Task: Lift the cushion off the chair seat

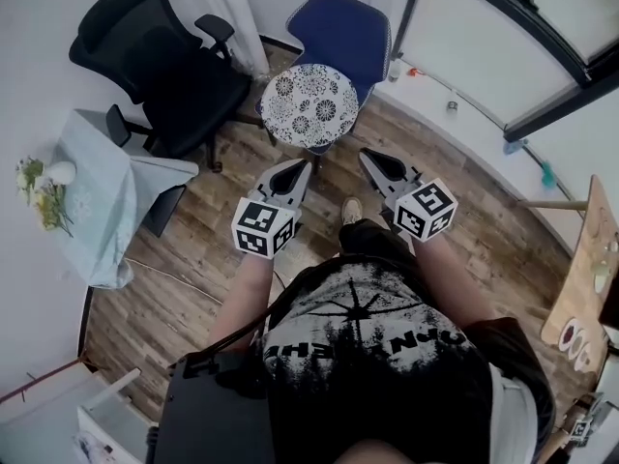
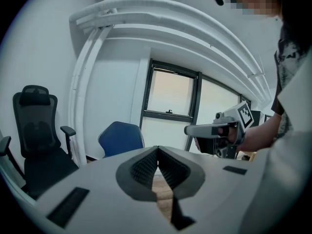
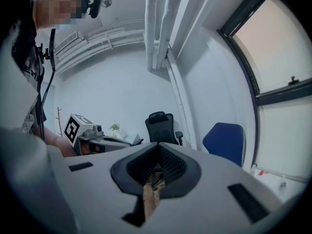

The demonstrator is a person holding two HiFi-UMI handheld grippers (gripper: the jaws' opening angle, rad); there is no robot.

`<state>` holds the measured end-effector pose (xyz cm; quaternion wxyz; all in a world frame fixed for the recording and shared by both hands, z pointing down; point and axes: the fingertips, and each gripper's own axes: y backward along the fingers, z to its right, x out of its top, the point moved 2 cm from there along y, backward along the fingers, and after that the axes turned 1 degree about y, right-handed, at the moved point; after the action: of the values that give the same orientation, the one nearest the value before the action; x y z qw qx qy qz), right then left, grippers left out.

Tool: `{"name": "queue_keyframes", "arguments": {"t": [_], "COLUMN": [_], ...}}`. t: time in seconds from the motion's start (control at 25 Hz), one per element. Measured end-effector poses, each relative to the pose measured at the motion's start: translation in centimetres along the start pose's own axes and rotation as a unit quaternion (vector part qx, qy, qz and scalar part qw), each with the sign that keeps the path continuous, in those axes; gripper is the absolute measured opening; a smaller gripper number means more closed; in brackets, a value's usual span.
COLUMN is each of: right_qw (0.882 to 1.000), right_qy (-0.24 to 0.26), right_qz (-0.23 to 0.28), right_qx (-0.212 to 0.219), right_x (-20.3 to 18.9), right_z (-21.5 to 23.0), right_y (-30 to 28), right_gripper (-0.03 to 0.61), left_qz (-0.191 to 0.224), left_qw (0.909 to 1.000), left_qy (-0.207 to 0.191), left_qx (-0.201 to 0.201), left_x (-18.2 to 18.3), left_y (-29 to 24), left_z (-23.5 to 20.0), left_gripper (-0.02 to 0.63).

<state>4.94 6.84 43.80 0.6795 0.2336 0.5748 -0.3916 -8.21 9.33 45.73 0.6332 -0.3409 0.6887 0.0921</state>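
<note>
an office-like room: a black swivel chair (image 1: 160, 61), a blue chair (image 1: 338, 32), wood-plank floor (image 1: 455, 172), white walls (image 1: 39, 46), dark-framed windows (image 2: 170, 94), and a cloth-covered side table (image 1: 92, 201) with flowers (image 1: 39, 196).

chairs: two are counted, one black mesh office chair (image 1: 160, 61) and one blue padded chair (image 1: 338, 32) | one round white cushion with dark floral print (image 1: 309, 104) is counted | two grippers are counted, left gripper (image 1: 306, 167) and right gripper (image 1: 368, 156) | one tabletop draped in pale blue cloth (image 1: 102, 211) is counted | one bunch of flowers (image 1: 41, 196) is counted
</note>
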Motion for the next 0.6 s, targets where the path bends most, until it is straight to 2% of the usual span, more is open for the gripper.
{"name": "queue_keyframes", "arguments": {"t": [0.16, 0.6], "right_qw": [1.0, 1.0], "right_qy": [0.011, 0.002], "right_qz": [-0.004, -0.002], "right_qx": [0.006, 0.025], "right_x": [1.3, 5.2], "right_z": [2.7, 10.7], "right_y": [-1.4, -5.6], "right_gripper": [0.02, 0.02], "left_qz": [-0.008, -0.008], "left_qw": [0.9999, 0.9996], "left_qy": [0.007, 0.013], "left_qx": [0.001, 0.024], "left_x": [1.0, 5.0], "left_y": [-2.6, -9.3], "left_z": [-0.9, -4.5], "left_gripper": [0.015, 0.015]}}
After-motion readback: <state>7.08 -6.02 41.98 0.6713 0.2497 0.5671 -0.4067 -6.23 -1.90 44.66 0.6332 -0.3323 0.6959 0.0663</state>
